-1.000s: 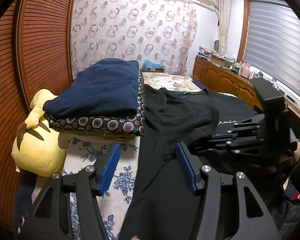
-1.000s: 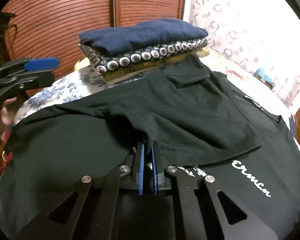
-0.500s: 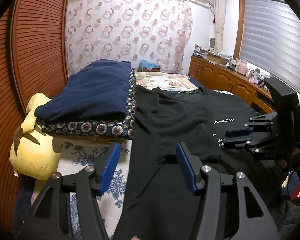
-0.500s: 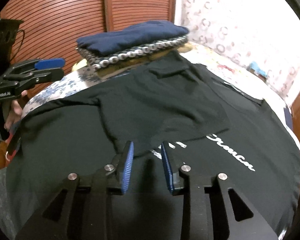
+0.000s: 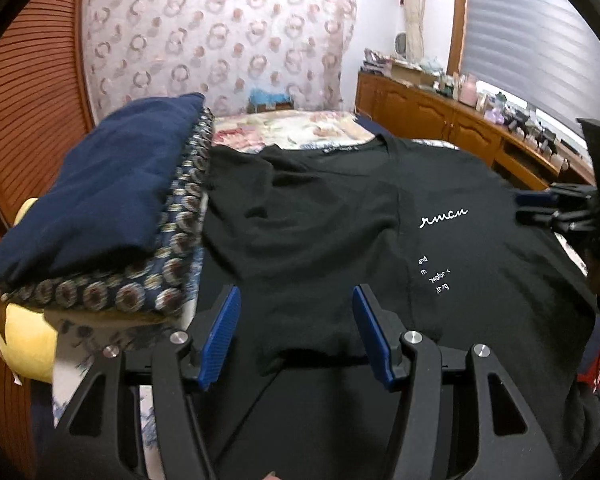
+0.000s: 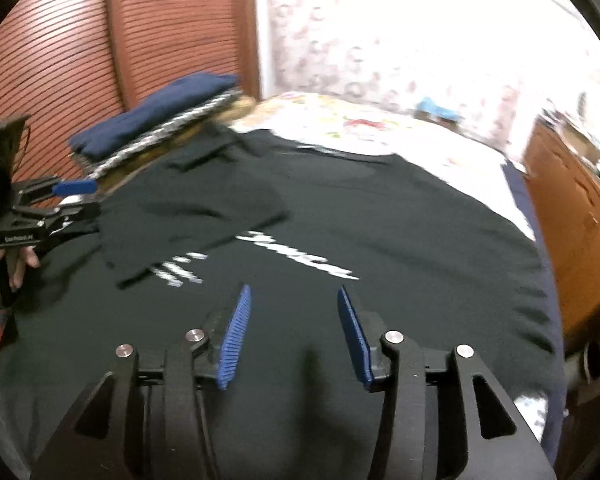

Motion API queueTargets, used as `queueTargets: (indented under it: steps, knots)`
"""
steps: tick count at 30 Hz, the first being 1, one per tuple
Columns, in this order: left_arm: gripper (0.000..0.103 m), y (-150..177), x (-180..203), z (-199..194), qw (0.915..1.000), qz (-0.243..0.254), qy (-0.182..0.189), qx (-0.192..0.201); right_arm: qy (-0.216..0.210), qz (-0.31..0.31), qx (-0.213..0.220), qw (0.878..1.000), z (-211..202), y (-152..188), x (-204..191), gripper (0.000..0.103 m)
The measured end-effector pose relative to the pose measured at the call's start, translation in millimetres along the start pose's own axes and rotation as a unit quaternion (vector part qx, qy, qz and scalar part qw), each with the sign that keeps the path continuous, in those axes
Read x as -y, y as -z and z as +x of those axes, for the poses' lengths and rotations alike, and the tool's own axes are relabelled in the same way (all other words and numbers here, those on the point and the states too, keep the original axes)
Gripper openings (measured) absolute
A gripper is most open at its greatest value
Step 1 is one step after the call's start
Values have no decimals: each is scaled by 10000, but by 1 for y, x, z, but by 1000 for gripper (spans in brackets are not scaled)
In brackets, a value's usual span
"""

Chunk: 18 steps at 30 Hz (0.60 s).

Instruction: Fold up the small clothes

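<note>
Left gripper (image 5: 296, 336) agape (empty) above black T-shirt (image 5: 340, 232).

1. A curtain (image 5: 220, 36) printed with pale rings covers the far wall.
2. Left of the curtain stands a reddish slatted wooden door (image 6: 60, 52).
3. Right of the curtain, a wooden cabinet (image 5: 432, 114) runs along the side wall, its top cluttered with small items.
4. Above the cabinet hangs a grey window blind (image 5: 532, 28), with daylight showing at its lower edge.
</note>
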<state>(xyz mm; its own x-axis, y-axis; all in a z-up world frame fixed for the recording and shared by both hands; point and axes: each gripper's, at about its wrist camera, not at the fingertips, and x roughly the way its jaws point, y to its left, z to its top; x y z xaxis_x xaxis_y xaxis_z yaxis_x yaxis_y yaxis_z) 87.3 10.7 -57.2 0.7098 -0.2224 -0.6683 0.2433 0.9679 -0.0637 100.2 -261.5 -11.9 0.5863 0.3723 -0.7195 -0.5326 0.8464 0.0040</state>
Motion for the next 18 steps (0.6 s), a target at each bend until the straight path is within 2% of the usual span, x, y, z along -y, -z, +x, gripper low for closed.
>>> queueTargets:
  steps: [6, 10, 13, 18]
  knots:
    - [57, -5, 9, 26, 9991, 87, 21, -408, 660, 427, -86, 9969, -15, 22, 65, 47]
    - [57, -6, 8, 39, 9974, 16, 96, -715, 1033, 876, -176, 9906, -22, 40, 116, 47]
    - [57, -8, 9, 41, 9972, 24, 84, -738, 1156, 1143, -227, 9864, -26, 52, 146, 47]
    - [65, -10, 8, 44, 9969, -8, 258, -746, 993, 1830, -266, 9777, -29, 72, 186, 47]
